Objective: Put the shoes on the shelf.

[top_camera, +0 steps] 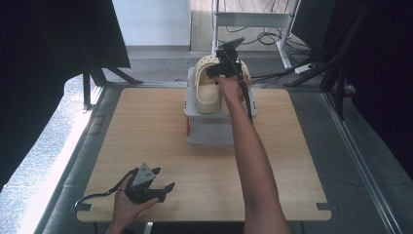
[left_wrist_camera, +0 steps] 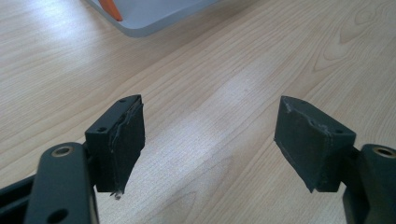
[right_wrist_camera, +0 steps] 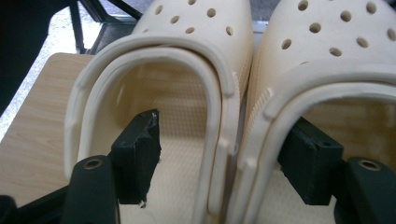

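Two cream clogs with holes in their toes sit side by side, touching, on top of a pale grey stand at the far middle of the wooden counter. The left clog and the right clog both point away from the person.

The right hand-held gripper straddles the clogs' inner walls: one jaw sits inside the heel opening of the left clog, the other inside the right clog, with both adjoining side walls between the pads. Whether the pads actually press on those walls, I cannot tell. From the high view the person's right arm reaches across the counter to this hand-held gripper at the clogs.

The left hand-held gripper rests in the person's left hand at the near left edge of the counter, well apart from the stand. Its jaws stand wide apart over bare wood, holding nothing. An orange piece shows at the stand's corner.
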Motion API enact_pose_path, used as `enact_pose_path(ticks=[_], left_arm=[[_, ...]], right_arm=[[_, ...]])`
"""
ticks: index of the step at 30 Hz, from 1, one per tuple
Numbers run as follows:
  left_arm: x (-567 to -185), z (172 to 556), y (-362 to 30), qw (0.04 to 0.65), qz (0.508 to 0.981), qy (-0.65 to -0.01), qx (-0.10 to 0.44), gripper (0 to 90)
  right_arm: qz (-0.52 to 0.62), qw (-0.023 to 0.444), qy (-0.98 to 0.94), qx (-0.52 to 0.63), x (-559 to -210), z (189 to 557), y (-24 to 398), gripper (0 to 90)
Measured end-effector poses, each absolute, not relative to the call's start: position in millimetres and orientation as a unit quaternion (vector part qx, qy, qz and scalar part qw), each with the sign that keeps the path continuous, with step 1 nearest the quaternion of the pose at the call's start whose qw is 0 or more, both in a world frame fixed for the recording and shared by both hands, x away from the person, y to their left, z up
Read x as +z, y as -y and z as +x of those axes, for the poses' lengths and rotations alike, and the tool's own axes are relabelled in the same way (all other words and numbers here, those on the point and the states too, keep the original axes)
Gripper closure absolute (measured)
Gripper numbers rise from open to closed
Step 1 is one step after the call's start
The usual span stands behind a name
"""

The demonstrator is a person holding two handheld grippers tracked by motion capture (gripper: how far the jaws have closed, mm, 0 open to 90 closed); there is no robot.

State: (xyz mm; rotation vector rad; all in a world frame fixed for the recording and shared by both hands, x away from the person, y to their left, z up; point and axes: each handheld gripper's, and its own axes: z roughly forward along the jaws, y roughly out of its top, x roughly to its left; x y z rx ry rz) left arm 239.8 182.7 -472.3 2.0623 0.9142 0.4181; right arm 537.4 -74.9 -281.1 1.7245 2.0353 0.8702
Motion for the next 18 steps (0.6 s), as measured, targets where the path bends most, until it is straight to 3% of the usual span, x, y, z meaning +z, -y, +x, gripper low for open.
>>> enact_pose_path(ticks=[6,18], left_arm=[[-472.6,241.1,-182.5,0.41,0.818,-0.367,0.166,25.0],[-474.1,242.4,-180.9,0.403,0.82,-0.37,0.17,25.0]], right_arm=[[0.546,0.184,-0.744,0.337,-275.9,517.5,88.7,33.2],[0.44,0.15,-0.8,0.379,-271.7,483.3,116.4,39.8]])
